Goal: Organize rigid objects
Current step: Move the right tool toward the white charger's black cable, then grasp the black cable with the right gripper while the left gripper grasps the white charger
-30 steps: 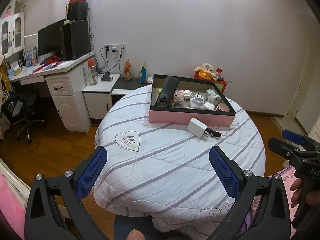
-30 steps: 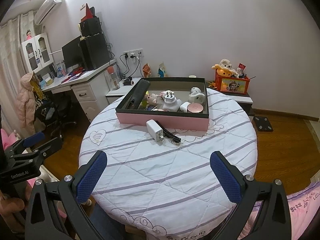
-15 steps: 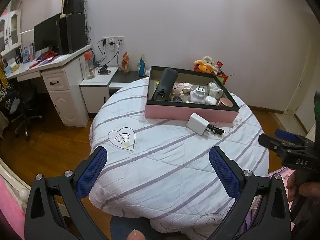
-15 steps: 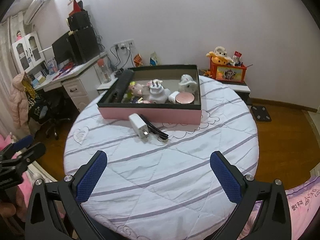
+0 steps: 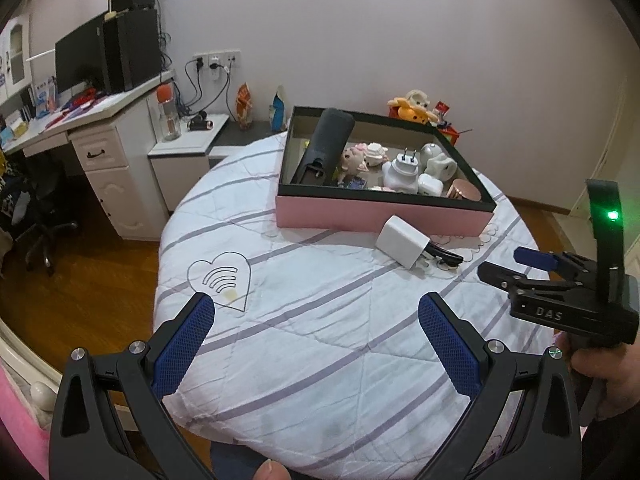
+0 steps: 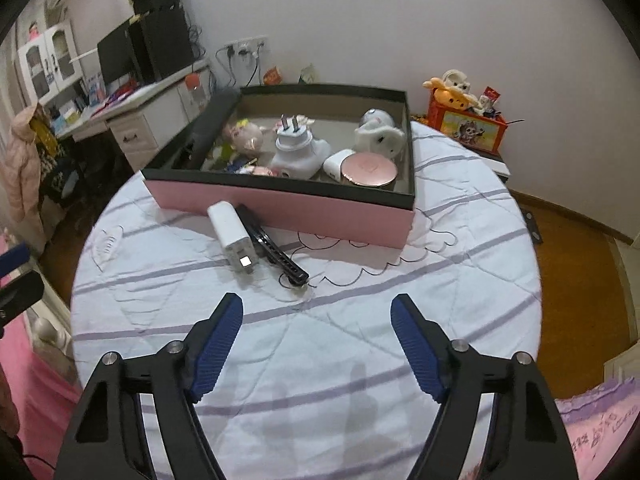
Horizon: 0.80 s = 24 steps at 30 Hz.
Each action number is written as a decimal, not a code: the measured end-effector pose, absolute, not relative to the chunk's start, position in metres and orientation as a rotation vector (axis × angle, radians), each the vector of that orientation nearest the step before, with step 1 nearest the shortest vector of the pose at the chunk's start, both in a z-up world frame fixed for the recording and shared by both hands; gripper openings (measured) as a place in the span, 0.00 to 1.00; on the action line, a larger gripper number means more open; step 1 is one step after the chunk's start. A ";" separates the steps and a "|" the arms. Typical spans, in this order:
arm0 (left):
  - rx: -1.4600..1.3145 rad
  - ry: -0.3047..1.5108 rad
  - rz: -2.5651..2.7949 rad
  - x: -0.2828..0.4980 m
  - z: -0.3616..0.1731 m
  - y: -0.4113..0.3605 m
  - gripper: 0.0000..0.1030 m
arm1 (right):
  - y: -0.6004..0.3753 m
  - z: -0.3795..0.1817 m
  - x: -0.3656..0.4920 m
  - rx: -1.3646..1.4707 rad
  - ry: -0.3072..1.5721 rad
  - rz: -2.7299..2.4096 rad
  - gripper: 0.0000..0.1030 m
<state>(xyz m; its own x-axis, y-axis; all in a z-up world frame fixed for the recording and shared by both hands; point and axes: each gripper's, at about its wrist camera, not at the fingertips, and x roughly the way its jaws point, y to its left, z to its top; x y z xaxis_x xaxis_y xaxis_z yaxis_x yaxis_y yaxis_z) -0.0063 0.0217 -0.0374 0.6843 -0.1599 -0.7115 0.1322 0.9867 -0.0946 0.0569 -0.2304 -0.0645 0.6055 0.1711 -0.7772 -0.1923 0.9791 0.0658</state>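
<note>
On the round worktop (image 6: 360, 344), covered by a striped quilt, two things lie outside the box (image 6: 288, 208): a white charger (image 6: 234, 236) and a black clip (image 6: 276, 252). They touch each other and sit just beside the box's pink front wall, likely because they have not been sorted yet. The box already holds a dark cylinder (image 5: 326, 142) laid along its left wall, a white plug adapter (image 6: 296, 148) with prongs up, small figurines (image 6: 244, 136) and a rose-gold compact (image 6: 368, 168), so most of the job looks done and the two loose items are what remains.

The right gripper (image 6: 316, 344) points down at the quilt just short of the charger and clip. Its jaws are closing from their widest, and nothing is between them: the blue pads touch neither item. Narrowing in the air probably fits the gap to a small target, since the charger is far slimmer than the full spread. The clip lies nearest its line and the charger a little to the left; which one is meant I cannot tell.

The left gripper (image 5: 316, 344) hangs wide and empty over the near part of the quilt, well apart from both items, seemingly kept out of the way. From its view the right gripper's side shows at the right edge, held in a hand (image 5: 604, 380).
</note>
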 end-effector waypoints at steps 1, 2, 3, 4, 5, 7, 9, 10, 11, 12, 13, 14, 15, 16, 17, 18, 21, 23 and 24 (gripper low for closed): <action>-0.036 0.808 -0.163 -0.003 -0.040 0.021 1.00 | -0.230 -0.068 0.063 -0.040 0.905 0.212 0.75; -0.036 0.815 -0.163 0.000 -0.042 0.020 1.00 | -0.229 -0.071 0.067 -0.048 0.910 0.218 0.73; -0.036 0.822 -0.164 0.003 -0.045 0.019 1.00 | -0.229 -0.073 0.071 -0.056 0.916 0.227 0.72; -0.036 0.827 -0.164 0.005 -0.047 0.018 1.00 | -0.228 -0.077 0.078 -0.068 0.927 0.235 0.67; -0.035 0.835 -0.165 0.009 -0.049 0.017 1.00 | -0.227 -0.080 0.082 -0.076 0.934 0.237 0.66; -0.032 0.843 -0.164 0.013 -0.053 0.015 1.00 | -0.225 -0.086 0.090 -0.097 0.945 0.241 0.64; -0.030 0.851 -0.163 0.018 -0.055 0.013 1.00 | -0.224 -0.092 0.100 -0.111 0.959 0.257 0.62; -0.030 0.856 -0.161 0.021 -0.057 0.013 1.00 | -0.223 -0.095 0.103 -0.116 0.966 0.270 0.62; -0.031 0.861 -0.160 0.023 -0.059 0.013 1.00 | -0.221 -0.097 0.106 -0.123 0.969 0.283 0.62; -0.031 0.864 -0.159 0.025 -0.060 0.013 1.00 | -0.219 -0.098 0.108 -0.130 0.971 0.294 0.62; -0.031 0.869 -0.157 0.027 -0.062 0.013 1.00 | -0.218 -0.100 0.111 -0.134 0.973 0.307 0.62; -0.031 0.873 -0.157 0.029 -0.063 0.013 1.00 | -0.215 -0.102 0.114 -0.140 0.976 0.320 0.62; -0.031 0.877 -0.157 0.031 -0.065 0.013 1.00 | -0.214 -0.103 0.116 -0.148 0.976 0.324 0.62; -0.030 0.880 -0.157 0.032 -0.066 0.013 1.00 | -0.212 -0.104 0.118 -0.155 0.976 0.329 0.62; -0.028 0.884 -0.158 0.033 -0.067 0.013 1.00 | -0.210 -0.105 0.119 -0.157 0.975 0.336 0.61; -0.026 0.887 -0.159 0.034 -0.068 0.012 1.00 | -0.208 -0.105 0.121 -0.158 0.972 0.343 0.58; -0.021 0.893 -0.164 0.038 -0.070 0.010 1.00 | -0.205 -0.105 0.124 -0.161 0.968 0.349 0.48; -0.019 0.896 -0.167 0.041 -0.071 0.009 1.00 | -0.203 -0.105 0.124 -0.159 0.966 0.352 0.38; -0.019 0.898 -0.170 0.042 -0.072 0.008 1.00 | -0.203 -0.104 0.124 -0.158 0.966 0.359 0.37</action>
<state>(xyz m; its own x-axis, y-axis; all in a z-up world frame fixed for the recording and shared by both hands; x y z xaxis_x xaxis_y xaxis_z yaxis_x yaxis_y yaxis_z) 0.0420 0.0079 -0.0715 0.6109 -0.1549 -0.7764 0.1393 0.9864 -0.0872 0.1238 -0.2029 -0.1041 0.5156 0.2278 -0.8260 -0.3669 0.9299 0.0274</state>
